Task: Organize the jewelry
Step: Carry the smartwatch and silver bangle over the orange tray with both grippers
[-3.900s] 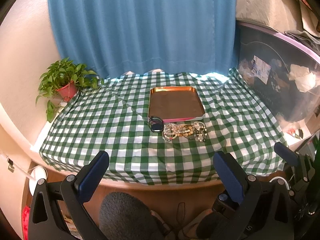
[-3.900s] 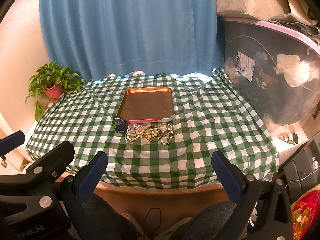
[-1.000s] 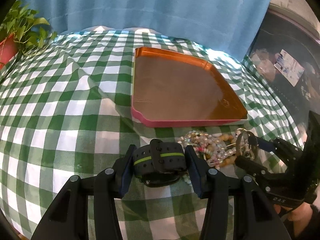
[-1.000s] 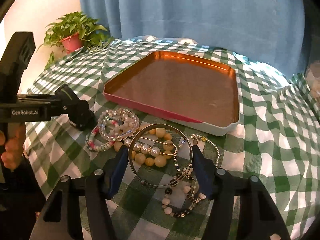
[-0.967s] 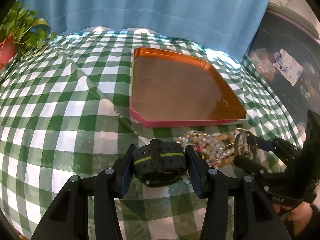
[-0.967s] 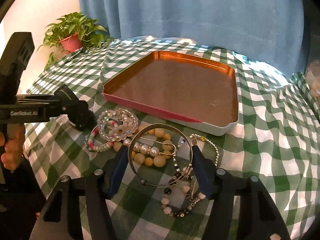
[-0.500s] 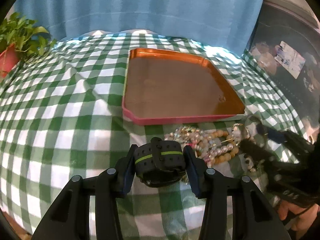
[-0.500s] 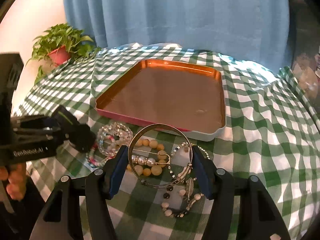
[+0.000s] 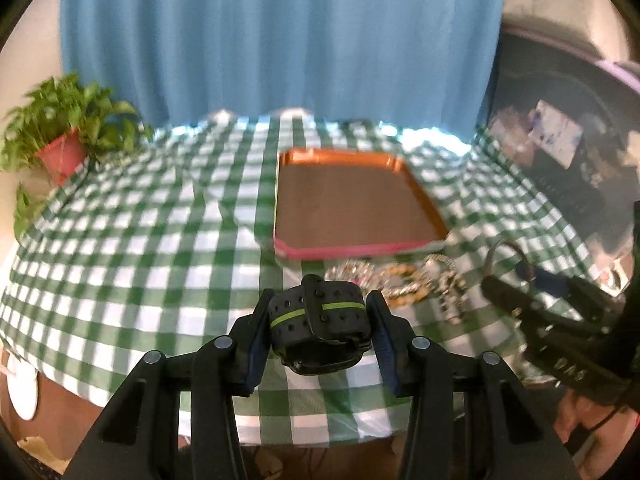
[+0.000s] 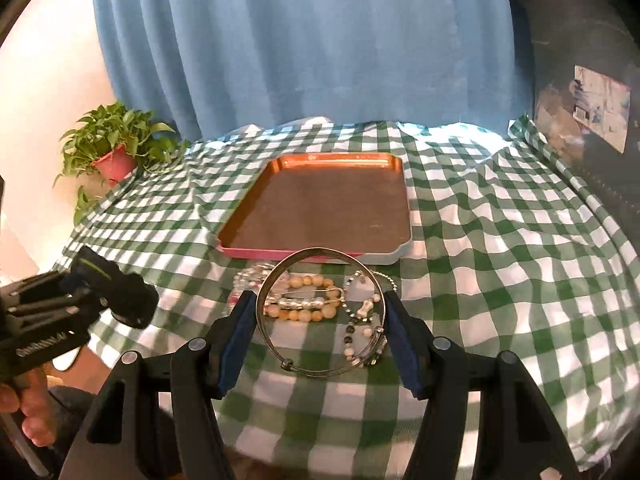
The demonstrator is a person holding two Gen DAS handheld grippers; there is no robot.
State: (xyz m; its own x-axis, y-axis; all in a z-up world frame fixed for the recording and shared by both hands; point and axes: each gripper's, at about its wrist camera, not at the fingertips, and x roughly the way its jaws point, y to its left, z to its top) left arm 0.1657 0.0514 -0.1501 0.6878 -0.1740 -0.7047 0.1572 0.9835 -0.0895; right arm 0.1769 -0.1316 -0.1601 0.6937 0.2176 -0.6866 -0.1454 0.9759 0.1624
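My left gripper (image 9: 318,326) is shut on a black watch band (image 9: 318,314) with a green stripe, held in the air above the checked cloth. My right gripper (image 10: 320,320) is shut on a thin metal bangle (image 10: 296,262), also lifted off the cloth. A heap of beaded bracelets (image 10: 304,300) lies on the cloth just in front of the copper tray (image 10: 324,208), whose floor is bare. In the left wrist view the tray (image 9: 352,204) sits ahead and the bracelets (image 9: 400,280) lie to the right of the band. The right gripper (image 9: 516,280) shows there at the right edge.
A green-and-white checked cloth (image 9: 140,240) covers the table. A potted plant (image 9: 60,152) stands at the far left corner. A blue curtain (image 10: 312,40) hangs behind. A dark storage bin (image 9: 568,152) stands at the right. A person's hand (image 10: 24,412) grips the left tool.
Both grippers have risen and drawn back from the table with the watch band and the bangle still held. The bracelet heap and tray now look farther away.
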